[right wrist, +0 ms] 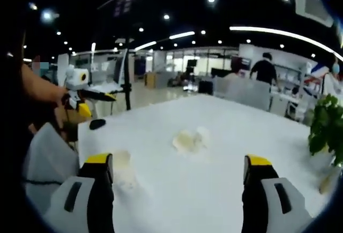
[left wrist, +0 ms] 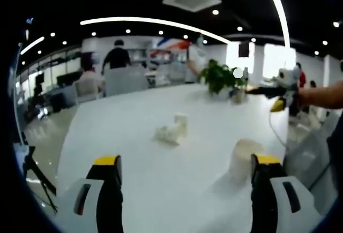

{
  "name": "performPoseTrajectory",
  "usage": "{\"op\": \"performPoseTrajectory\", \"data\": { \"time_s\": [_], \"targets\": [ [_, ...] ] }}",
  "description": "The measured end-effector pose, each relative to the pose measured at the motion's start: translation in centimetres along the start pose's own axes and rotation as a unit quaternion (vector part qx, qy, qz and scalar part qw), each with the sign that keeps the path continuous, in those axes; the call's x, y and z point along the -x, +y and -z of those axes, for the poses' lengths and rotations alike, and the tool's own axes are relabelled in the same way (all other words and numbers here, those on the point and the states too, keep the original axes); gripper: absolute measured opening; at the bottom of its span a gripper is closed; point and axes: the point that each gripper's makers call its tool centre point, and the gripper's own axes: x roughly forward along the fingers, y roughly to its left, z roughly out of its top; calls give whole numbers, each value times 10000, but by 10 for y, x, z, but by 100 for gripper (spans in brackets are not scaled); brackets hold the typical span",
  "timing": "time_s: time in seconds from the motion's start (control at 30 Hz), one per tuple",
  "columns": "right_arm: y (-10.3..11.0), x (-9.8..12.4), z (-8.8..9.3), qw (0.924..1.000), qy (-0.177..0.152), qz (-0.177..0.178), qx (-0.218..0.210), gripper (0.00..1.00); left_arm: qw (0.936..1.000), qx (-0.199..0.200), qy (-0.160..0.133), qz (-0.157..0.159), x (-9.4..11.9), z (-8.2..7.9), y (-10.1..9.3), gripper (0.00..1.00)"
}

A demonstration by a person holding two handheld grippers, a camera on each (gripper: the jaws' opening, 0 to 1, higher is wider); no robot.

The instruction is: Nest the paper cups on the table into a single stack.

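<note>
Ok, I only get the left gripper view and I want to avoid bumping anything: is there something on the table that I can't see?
Observer: Yes, a small dark object lies near the edge of the table, well apart from the cup pile.
Operator: And is the right tool carrying anything?
Observer: No, the right tool is open, its jaws wide apart with nothing between them.

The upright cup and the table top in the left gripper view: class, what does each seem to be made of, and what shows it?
Upright cup: probably paper, a matte off-white wall with no shine; blur leaves it open. Table top: a smooth white surface, perhaps laminate, with a soft sheen near the potted plant.
</note>
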Motion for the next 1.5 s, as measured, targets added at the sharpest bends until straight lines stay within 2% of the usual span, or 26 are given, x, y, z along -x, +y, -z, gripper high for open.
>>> {"op": "performPoseTrajectory", "data": {
  "time_s": [0.13, 0.43, 0.63, 0.8, 0.87, 1.07, 1.5],
  "targets": [
    [1, 1, 8, 9999, 131, 18, -24, 100, 10000, 23, -50, 22, 0, -2, 0, 99],
    [2, 2, 10, 9999, 141, 15, -55, 100, 9999, -45, -78, 126, -7, -11, -3, 98],
    [1, 4, 13, 9998, 160, 53, -132, 100, 9993, -232, -4, 283, -13, -16, -5, 98],
    [2, 5, 16, 9997, 192, 63, -147, 100, 9971, -534, 301, 452, -19, -15, -3, 98],
    [1, 5, 16, 9996, 169, 83, -196, 100, 9966, -571, 310, 511, -21, -17, -3, 98],
    [4, 5, 18, 9996, 187, 67, -205, 100, 9922, -861, 496, 751, -35, -18, -1, 98],
    [1, 4, 23, 9993, 202, 112, -303, 100, 9857, -1055, 640, 1147, -76, -25, -3, 98]
  ]
}}
